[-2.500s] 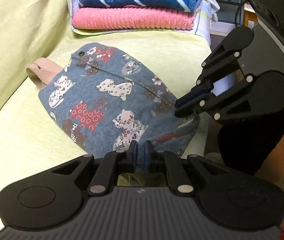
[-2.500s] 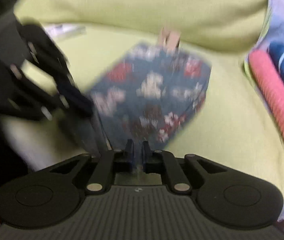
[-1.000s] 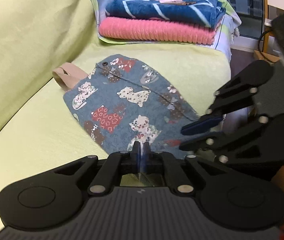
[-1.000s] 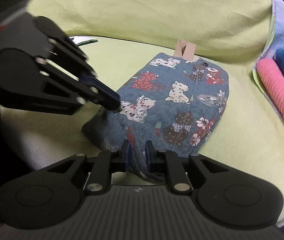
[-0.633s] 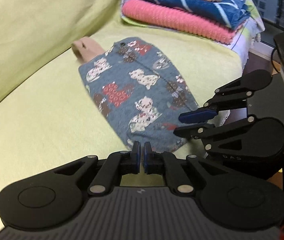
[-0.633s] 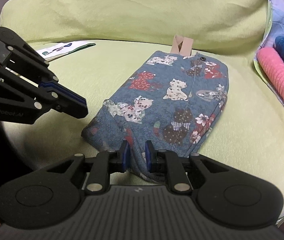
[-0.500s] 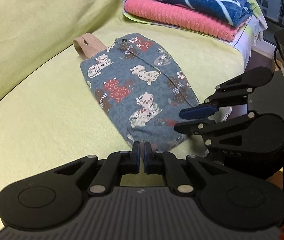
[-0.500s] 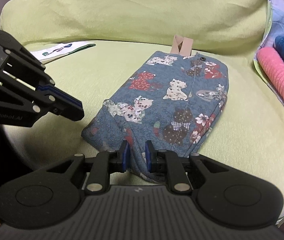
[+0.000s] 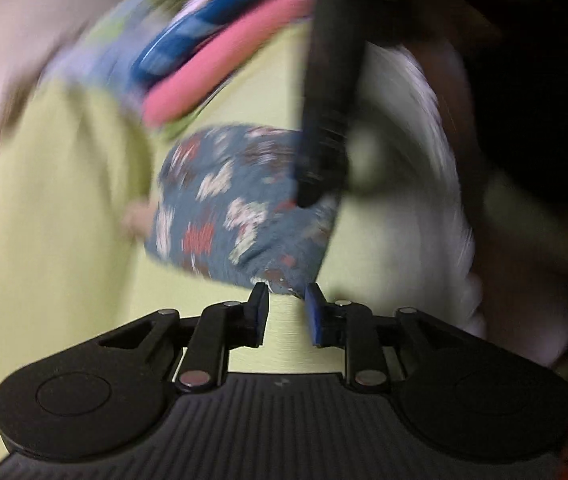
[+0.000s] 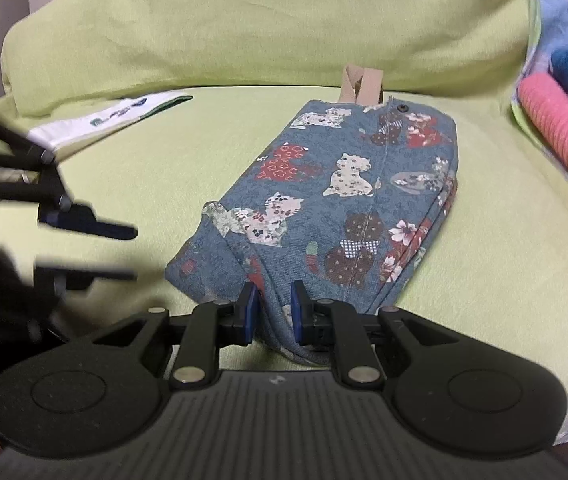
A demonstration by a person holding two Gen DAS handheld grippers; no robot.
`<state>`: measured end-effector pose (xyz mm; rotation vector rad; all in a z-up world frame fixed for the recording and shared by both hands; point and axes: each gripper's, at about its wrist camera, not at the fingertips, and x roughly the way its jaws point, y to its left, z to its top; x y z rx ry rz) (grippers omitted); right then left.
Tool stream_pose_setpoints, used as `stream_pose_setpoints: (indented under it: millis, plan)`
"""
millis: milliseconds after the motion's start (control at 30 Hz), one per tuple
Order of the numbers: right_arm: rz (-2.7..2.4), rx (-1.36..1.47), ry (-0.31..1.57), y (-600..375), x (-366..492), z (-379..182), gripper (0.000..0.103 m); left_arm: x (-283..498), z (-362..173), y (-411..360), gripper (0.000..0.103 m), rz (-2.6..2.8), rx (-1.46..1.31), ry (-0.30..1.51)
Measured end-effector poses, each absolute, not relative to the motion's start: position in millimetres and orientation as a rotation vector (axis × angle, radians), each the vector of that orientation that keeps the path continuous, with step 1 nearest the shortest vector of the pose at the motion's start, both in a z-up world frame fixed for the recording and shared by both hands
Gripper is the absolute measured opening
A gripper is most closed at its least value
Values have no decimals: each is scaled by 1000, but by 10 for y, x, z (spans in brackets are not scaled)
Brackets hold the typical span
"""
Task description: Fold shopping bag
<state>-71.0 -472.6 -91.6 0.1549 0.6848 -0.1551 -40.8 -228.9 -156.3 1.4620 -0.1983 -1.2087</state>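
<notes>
The blue cat-print shopping bag (image 10: 343,200) lies folded into a long strip on the yellow-green sofa seat (image 10: 491,248), its tan handle (image 10: 363,84) at the far end. My right gripper (image 10: 274,308) is shut on the bag's thick near corner, which fills the gap between the fingers. To the left, my left gripper (image 10: 132,254) hangs open and blurred, apart from the bag. The left wrist view is smeared. There the left gripper (image 9: 287,308) stands open just short of the bag (image 9: 236,216), and the right gripper (image 9: 311,196) shows as a dark bar over the bag's edge.
Folded pink and blue towels (image 10: 555,132) are stacked at the sofa's right end, also seen as towels (image 9: 212,76). A white printed packet (image 10: 108,120) lies on the seat at far left. The sofa back cushion (image 10: 264,28) rises behind the bag.
My left gripper has let go of the bag, opened wider and swung quickly round it. The right gripper and the bag have stayed put.
</notes>
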Motion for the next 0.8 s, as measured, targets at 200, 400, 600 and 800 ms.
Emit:
stream_pose_setpoints:
  millis: [200,400,600,800]
  plan:
    - [-140,193,686,-4787,-711,-912,13,-305,-1971,-2278,55,-1165,1705,-573]
    - [-130,218,689,-4821,-694,-906,13,-227,-2067,-2399,46,-1221,1758,-659]
    - [-109,-66,668,-4511,-730,-813,19,-41,-1717,-2587,43,-1415,1664,-378]
    - [3,-730,679,-3923,-835,-1038,27,100,-1556,-2657,43,-1516,1612,-281]
